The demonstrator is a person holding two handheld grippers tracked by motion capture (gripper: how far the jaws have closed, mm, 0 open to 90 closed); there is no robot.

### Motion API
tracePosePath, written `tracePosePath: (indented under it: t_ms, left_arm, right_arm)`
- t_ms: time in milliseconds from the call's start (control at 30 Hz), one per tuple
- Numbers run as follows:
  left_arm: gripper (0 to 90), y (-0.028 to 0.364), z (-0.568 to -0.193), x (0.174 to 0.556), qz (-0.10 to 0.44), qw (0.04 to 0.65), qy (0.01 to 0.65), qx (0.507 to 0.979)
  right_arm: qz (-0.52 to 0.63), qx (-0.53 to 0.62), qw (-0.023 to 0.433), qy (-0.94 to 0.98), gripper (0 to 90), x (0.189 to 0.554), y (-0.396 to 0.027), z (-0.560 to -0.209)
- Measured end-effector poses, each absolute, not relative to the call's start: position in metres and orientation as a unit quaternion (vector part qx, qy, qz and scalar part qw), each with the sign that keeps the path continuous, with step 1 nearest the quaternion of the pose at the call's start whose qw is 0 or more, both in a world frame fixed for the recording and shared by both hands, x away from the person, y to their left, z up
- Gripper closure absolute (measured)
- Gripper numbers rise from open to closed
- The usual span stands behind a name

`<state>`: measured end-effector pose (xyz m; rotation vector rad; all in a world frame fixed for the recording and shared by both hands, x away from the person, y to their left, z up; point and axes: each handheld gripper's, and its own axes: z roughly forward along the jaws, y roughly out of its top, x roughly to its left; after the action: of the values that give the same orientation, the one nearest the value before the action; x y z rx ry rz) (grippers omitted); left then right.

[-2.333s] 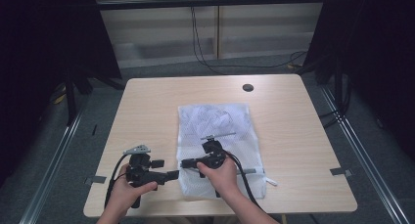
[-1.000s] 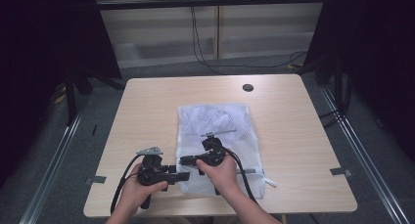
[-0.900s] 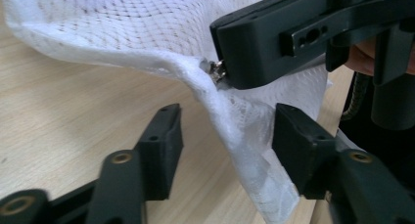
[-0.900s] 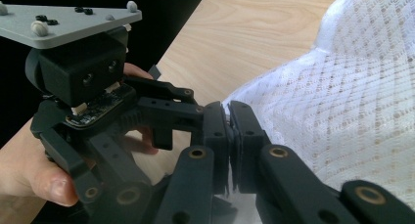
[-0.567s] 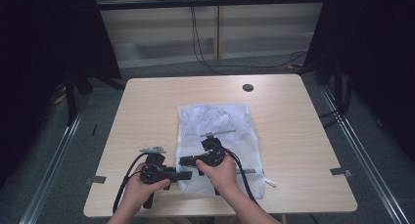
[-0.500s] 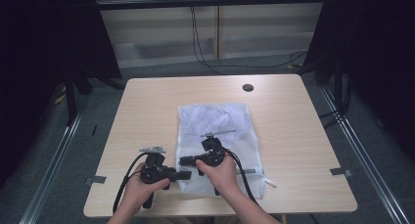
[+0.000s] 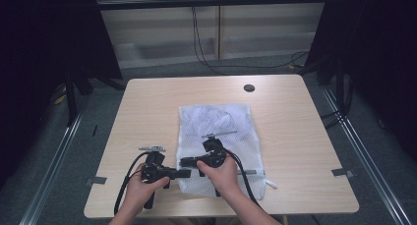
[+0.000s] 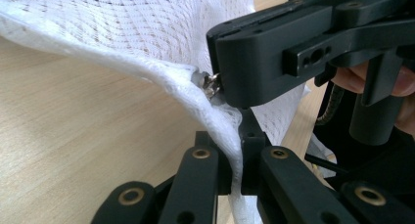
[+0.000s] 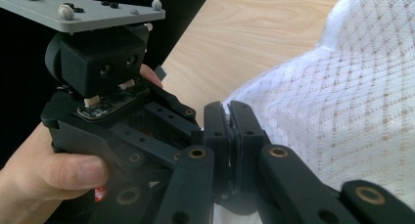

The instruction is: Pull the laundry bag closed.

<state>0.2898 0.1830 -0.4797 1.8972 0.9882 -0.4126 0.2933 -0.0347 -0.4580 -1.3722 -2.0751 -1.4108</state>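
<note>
A white mesh bag [image 7: 221,122] lies flat on the wooden table [image 7: 147,102], its near left corner lifted. My left gripper [image 7: 186,173] is at that corner; its jaws [image 8: 236,160] have just been closing and now pinch the bag's edge [image 8: 122,28]. My right gripper [image 7: 183,162] sits just beyond it, pointing left. In the right gripper view its jaws [image 9: 229,131] are shut on the mesh [image 9: 342,101]. In the left gripper view the right gripper's fingers [image 8: 254,62] clamp the bag beside a small metal zipper pull [image 8: 211,84].
A small dark round disc [image 7: 249,88] sits on the table near the far edge. Cables trail from both grippers toward the near edge. Metal rails [image 7: 54,156] run along the floor on both sides of the table.
The left hand has slid right to the bag's near left corner, beside the right gripper. The right hand and the bag have stayed put.
</note>
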Motion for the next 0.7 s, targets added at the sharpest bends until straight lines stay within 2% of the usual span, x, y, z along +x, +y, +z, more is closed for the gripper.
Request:
tracePosePath:
  t_ms: [700]
  left_arm:
    - [89.1,0.186,-0.477,0.287,-0.164,0.462,0.412,0.768]
  right_arm:
    - [-0.486,-0.480,0.151,-0.714,87.5,0.293,-0.047,-0.459]
